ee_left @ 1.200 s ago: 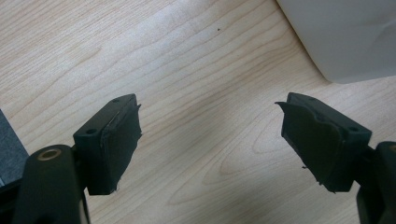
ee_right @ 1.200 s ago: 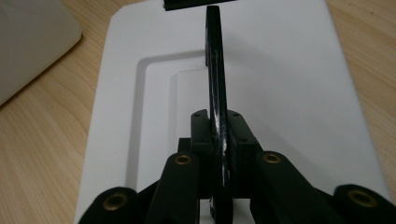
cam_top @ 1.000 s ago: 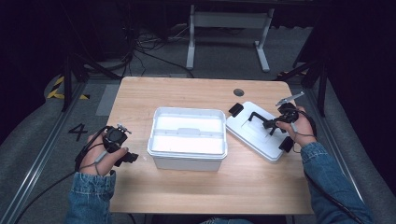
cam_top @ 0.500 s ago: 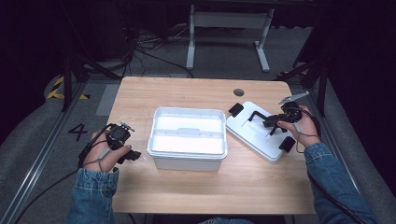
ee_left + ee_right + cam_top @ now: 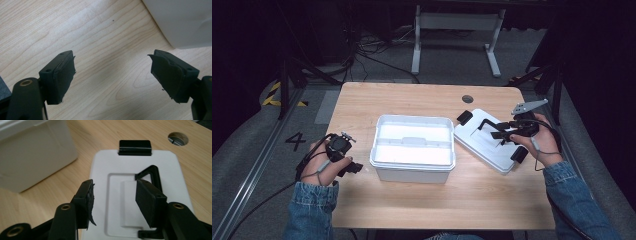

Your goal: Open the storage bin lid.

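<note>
An open white bin (image 5: 412, 175) stands mid-table. Its white lid (image 5: 482, 147) lies flat to the right, with a black handle (image 5: 485, 123) and black end latches (image 5: 464, 117). My right gripper (image 5: 495, 134) hovers over the lid. Its jaws have just been opening and stand apart with nothing between them. In the right gripper view the gripper (image 5: 113, 195) is above the lid (image 5: 167, 167), and the handle (image 5: 153, 173) sits just past the right pad. My left gripper (image 5: 354, 167) rests on the wood left of the bin, open and empty (image 5: 112, 72).
A round cable hole (image 5: 467, 99) is in the table behind the lid. The bin's wall (image 5: 185, 22) is close to my left gripper's right side. Bare wood lies in front of the bin. Beyond the table are a metal stand and cables on the floor.
My right gripper has opened and lifted slightly off the lid's handle. The lid lies where it was. The left hand has stayed put.
</note>
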A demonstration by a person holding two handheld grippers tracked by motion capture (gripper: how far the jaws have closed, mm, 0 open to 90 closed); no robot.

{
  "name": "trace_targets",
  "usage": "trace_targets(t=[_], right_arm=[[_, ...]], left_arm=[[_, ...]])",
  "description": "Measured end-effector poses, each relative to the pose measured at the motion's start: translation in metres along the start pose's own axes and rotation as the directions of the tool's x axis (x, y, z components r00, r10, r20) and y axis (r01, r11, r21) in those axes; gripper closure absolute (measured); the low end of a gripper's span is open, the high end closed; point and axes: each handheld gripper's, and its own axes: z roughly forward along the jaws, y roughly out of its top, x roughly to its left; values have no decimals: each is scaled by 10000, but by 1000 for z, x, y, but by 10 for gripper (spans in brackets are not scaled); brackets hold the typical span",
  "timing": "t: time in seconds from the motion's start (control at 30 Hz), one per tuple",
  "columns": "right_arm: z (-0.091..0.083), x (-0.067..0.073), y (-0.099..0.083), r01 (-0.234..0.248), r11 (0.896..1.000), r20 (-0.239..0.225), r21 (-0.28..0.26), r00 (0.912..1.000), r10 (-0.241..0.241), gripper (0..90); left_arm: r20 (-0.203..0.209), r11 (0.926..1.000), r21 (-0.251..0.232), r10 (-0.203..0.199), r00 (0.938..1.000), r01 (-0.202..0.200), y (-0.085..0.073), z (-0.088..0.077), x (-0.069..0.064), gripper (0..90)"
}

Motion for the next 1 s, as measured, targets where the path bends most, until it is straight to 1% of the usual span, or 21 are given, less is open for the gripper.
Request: trace_targets(t=[0.03,0.07,0.1,0.13,0.2,0.27,0.3,0.33,0.43,0.47,0.5,0.53,0.57,0.8,0.83,0.87,0.9,0.93,0.97,1.0], right_arm=[[-2,5,1,60,10000,-87,-17,9999,-60,496],[-3,9,1,115,9999,-163,-22,9998,-115,496],[-4,13,1,153,9999,-246,-40,9996,-154,495],[-5,17,1,135,9999,-340,-67,9993,-138,492],[-7,26,1,191,9997,-549,-122,9983,-198,492],[-8,33,0,282,9995,-665,-139,9974,-291,492],[-8,33,0,282,9995,-665,-139,9974,-291,492],[-9,36,0,295,9994,-760,-160,9966,-306,492],[-7,47,-3,333,9994,-1022,-71,9942,-338,487],[-7,50,-3,339,9994,-1134,-65,9930,-344,484],[-6,53,-4,310,9995,-1191,-6,9924,-308,483],[-5,56,-6,308,9995,-1279,-3,9913,-305,481],[-4,58,-7,298,9996,-1319,28,9908,-291,480],[4,73,-16,342,9992,-1560,220,9873,-304,479],[5,75,-18,306,9993,-1596,194,9868,-271,480],[6,77,-20,281,9996,-1672,35,9855,-272,486],[7,78,-22,78,9998,-1743,-161,9846,-105,481],[10,79,-23,80,10000,-1769,0,9842,-79,481],[10,81,-24,169,9996,-1796,232,9837,-124,487],[11,82,-26,257,9992,-1711,297,9850,-203,487]], left_arm=[[-81,10000,-43,7,10000,-8,-2,-1,1,199],[-166,9999,-42,111,9998,-111,-2,-1,2,200],[-22,10000,-11,-87,10000,87,-3,-2,1,199],[-50,10000,-47,18,10000,-18,-3,-2,1,199],[-18,10000,-56,-51,10000,50,-4,-2,1,199],[-103,10000,-43,45,9999,-46,-4,-3,2,199],[-103,10000,-43,45,9999,-46,-4,-3,2,200],[-20,9999,3,-142,9999,142,-5,-3,1,200],[-30,9999,-34,-96,9999,96,-5,-3,1,199],[-105,10000,-42,82,9999,-83,-4,-3,2,200],[-97,10000,-52,58,9999,-58,-4,-2,2,200],[-22,10000,-41,-19,10000,19,-4,-2,1,199],[-57,10000,-25,45,10000,-45,-4,-2,2,200],[11,10000,-27,-14,10000,14,-4,-1,1,199],[5,10000,-28,-15,10000,15,-4,-1,1,199],[2,10000,-11,-8,10000,8,-3,-1,2,199],[17,9999,-15,-107,9999,107,-3,-1,1,199],[-23,10000,-18,-67,10000,67,-3,-1,1,199],[27,10000,16,-52,10000,52,-3,-1,1,199],[46,10000,34,-42,10000,42,-3,0,1,199]])
